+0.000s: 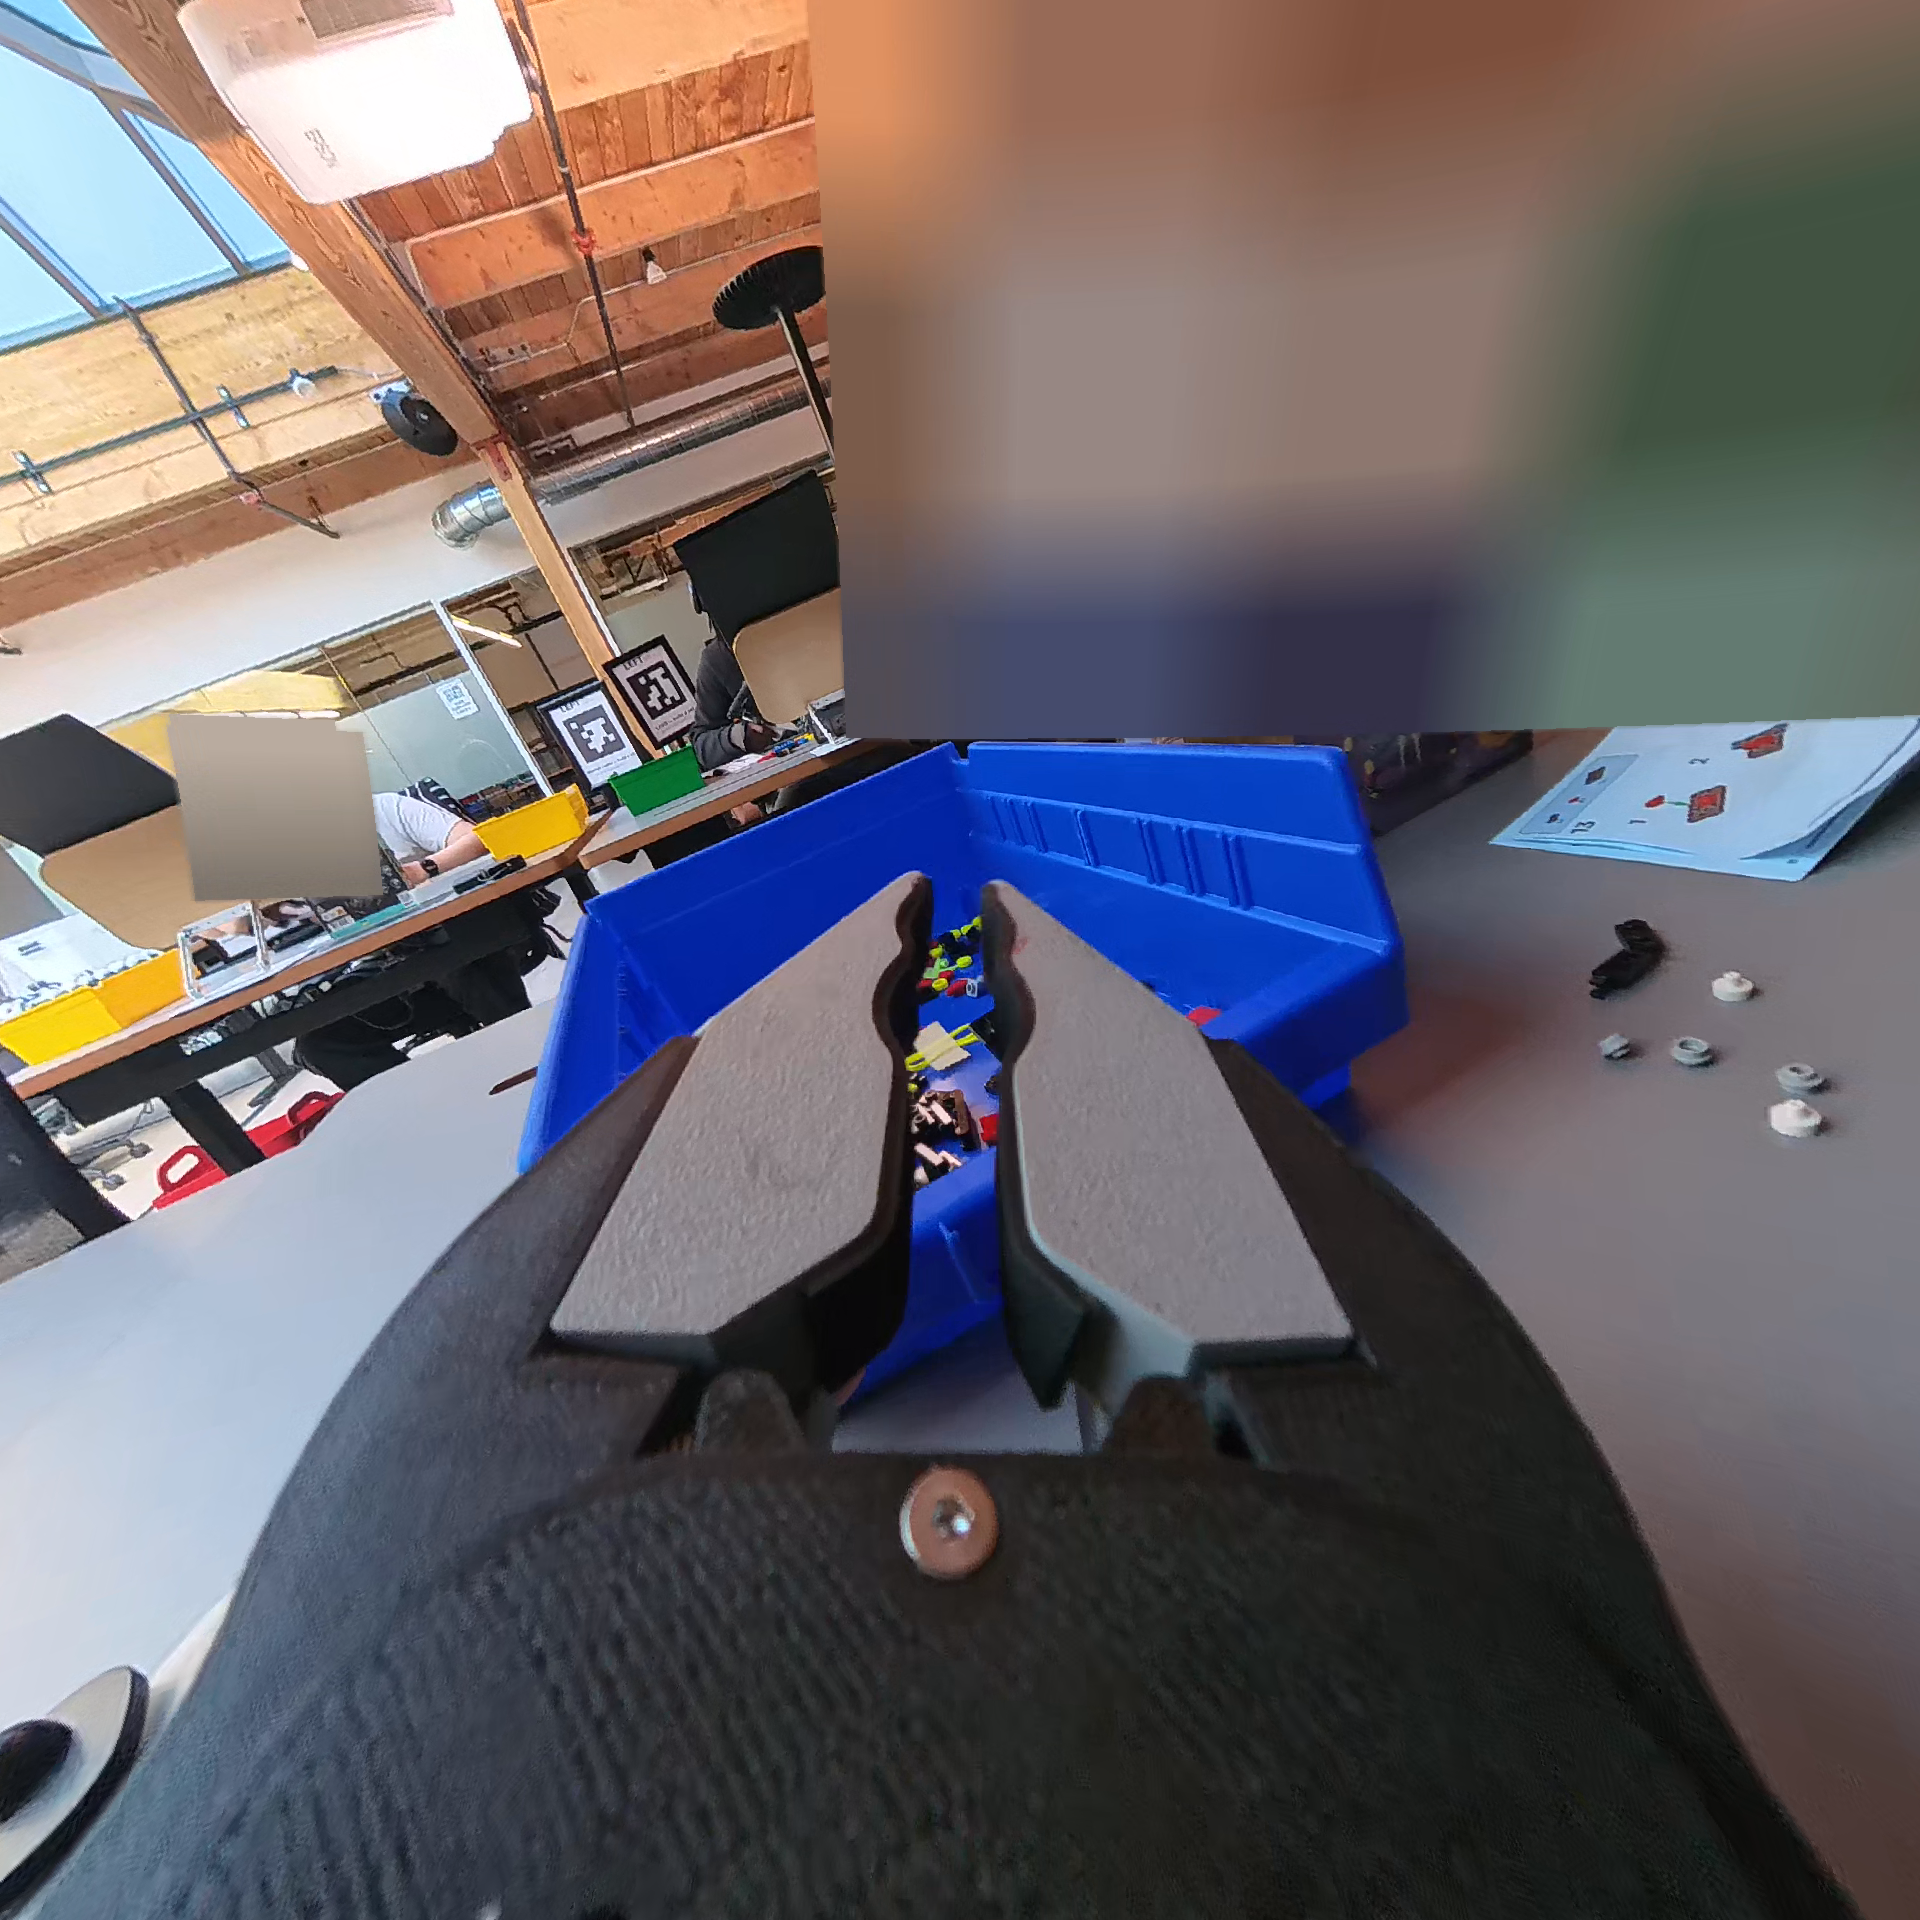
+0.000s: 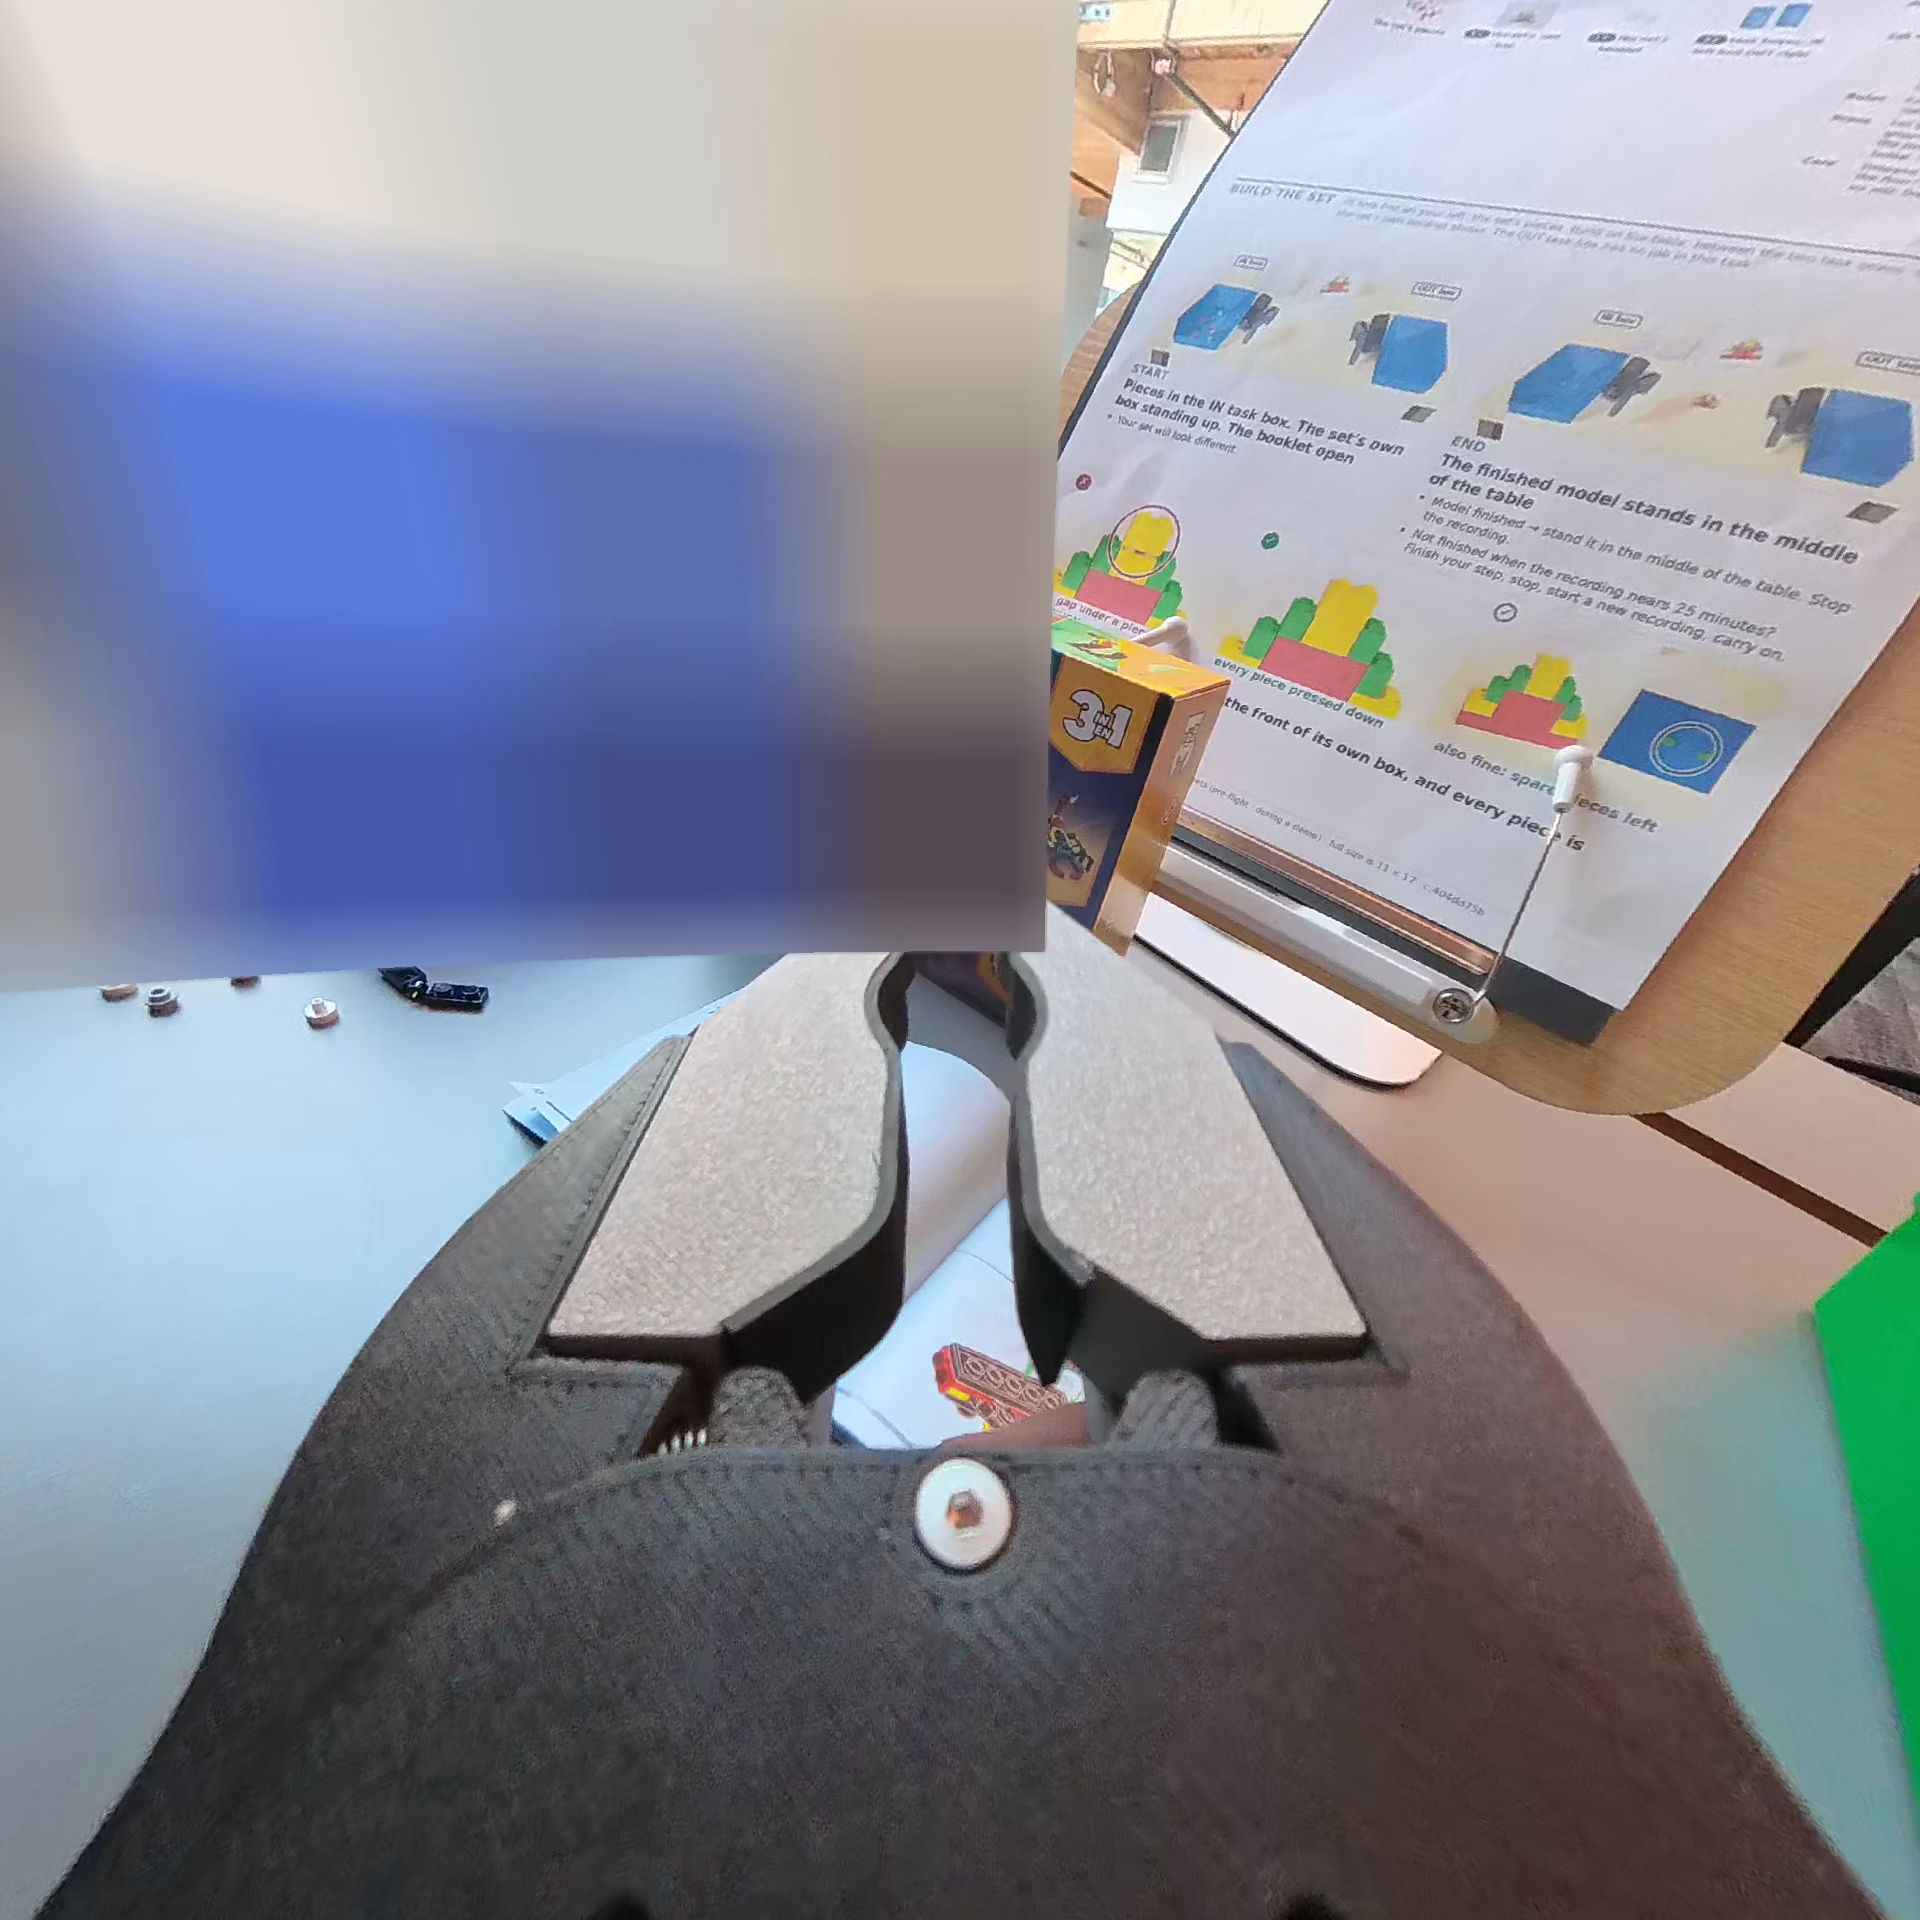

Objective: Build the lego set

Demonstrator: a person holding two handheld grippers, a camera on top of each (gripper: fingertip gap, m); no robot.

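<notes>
While the left claw [image 1: 951, 904] hangs slightly parted and empty over the blue bin [image 1: 1174, 831] of loose pieces, the step looks like picking the next part. 5 small round pieces [image 1: 1694, 1051] and a black piece [image 1: 1626, 956] lie apart on the counter [image 1: 1558, 1299] near the booklet [image 1: 1714, 800]. The right claw [image 2: 956, 982], narrowly parted, holds nothing. Next calls for lowering into the bin.
</notes>
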